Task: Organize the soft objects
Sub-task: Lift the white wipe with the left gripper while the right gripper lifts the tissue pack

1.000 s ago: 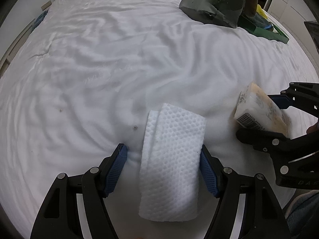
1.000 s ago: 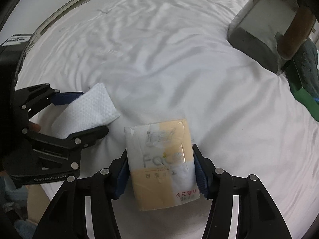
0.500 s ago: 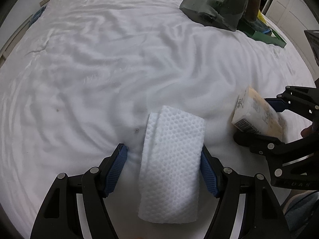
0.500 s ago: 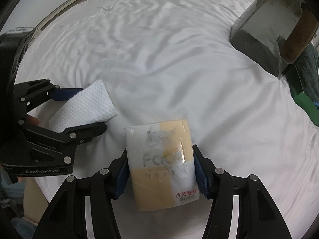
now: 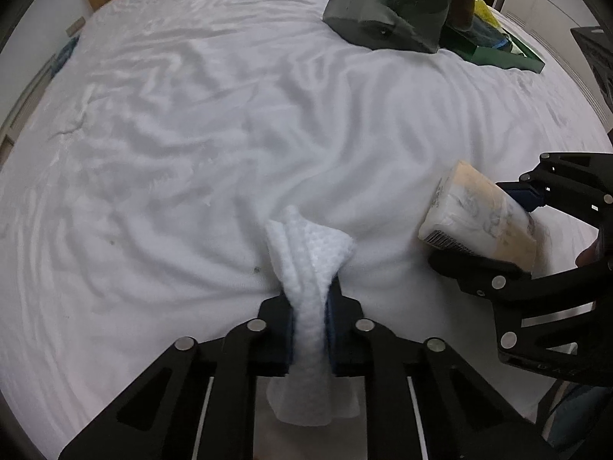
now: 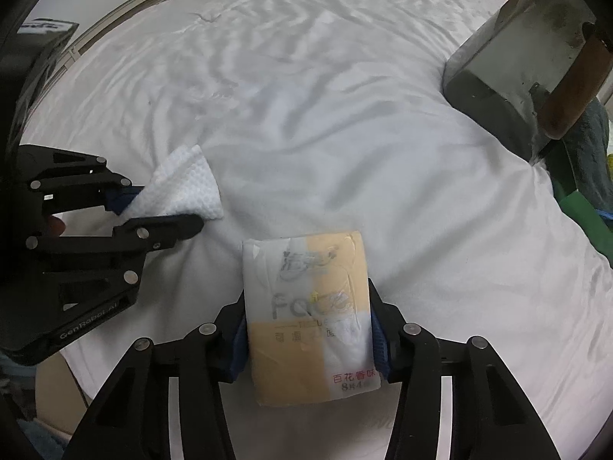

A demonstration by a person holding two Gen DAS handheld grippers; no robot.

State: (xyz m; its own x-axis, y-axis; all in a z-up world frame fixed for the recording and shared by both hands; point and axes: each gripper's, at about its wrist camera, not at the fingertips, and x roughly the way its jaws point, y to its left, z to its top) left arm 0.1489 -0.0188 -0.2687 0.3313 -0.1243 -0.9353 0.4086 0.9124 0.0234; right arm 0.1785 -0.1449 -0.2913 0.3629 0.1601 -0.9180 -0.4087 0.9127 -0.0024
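Observation:
My left gripper (image 5: 311,299) is shut on a white textured cloth (image 5: 306,260), pinching it into a narrow bunch just above the white bed sheet (image 5: 191,134). The cloth (image 6: 184,191) and left gripper (image 6: 153,211) also show at the left of the right wrist view. My right gripper (image 6: 308,303) is shut on a yellow and white tissue pack (image 6: 306,306), held flat between the blue pads. The pack (image 5: 479,218) and right gripper (image 5: 479,226) also show at the right of the left wrist view.
A dark green-grey cushion-like object (image 5: 387,4) lies at the far side of the bed, with a brown post (image 6: 567,96) and green items (image 5: 502,53) beside it. The bed's near edge runs just below both grippers.
My left gripper has closed on the cloth, squeezing the flat folded cloth into a narrow bunch. The right gripper still holds the tissue pack in much the same place.

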